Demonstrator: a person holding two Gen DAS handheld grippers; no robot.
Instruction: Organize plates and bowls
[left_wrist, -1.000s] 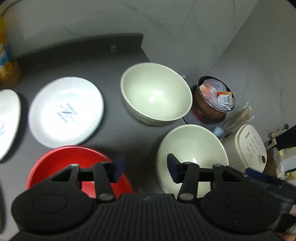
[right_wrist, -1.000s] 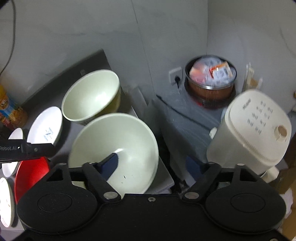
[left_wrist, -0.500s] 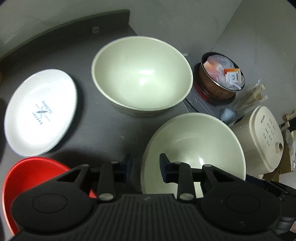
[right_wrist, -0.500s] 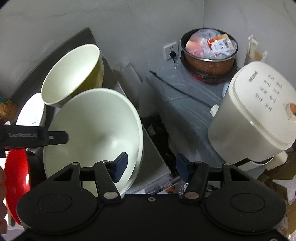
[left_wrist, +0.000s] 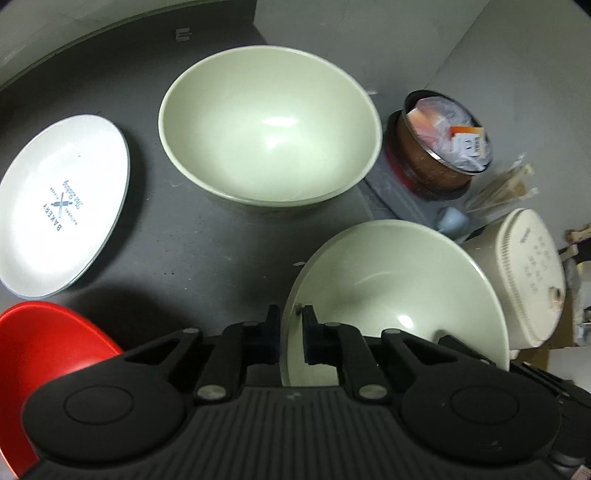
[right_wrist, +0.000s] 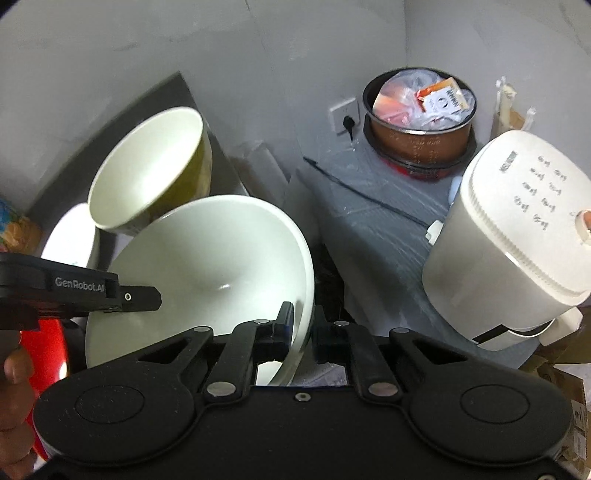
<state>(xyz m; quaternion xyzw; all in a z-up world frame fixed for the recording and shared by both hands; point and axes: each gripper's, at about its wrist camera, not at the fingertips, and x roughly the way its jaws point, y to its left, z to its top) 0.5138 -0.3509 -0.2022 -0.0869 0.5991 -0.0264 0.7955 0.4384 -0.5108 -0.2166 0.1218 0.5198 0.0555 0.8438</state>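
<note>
A pale green bowl (left_wrist: 391, 291) is held by both grippers. My left gripper (left_wrist: 291, 332) is shut on its left rim. My right gripper (right_wrist: 303, 328) is shut on its right rim; the bowl shows in the right wrist view (right_wrist: 207, 273). A second pale green bowl (left_wrist: 269, 122) stands on the dark counter (left_wrist: 207, 243) behind it, also in the right wrist view (right_wrist: 147, 170). A white "Bakery" plate (left_wrist: 62, 203) lies to the left and a red plate (left_wrist: 40, 343) at near left.
A brown pot of packets (left_wrist: 443, 140) and a white rice cooker (left_wrist: 524, 280) stand off the counter's right edge. The grey wall corner rises behind. The left gripper's body (right_wrist: 74, 291) crosses the right wrist view.
Both grippers have closed onto the near bowl's rim, left on its left side, right on its right side. The left camera has moved closer to the bowls.
</note>
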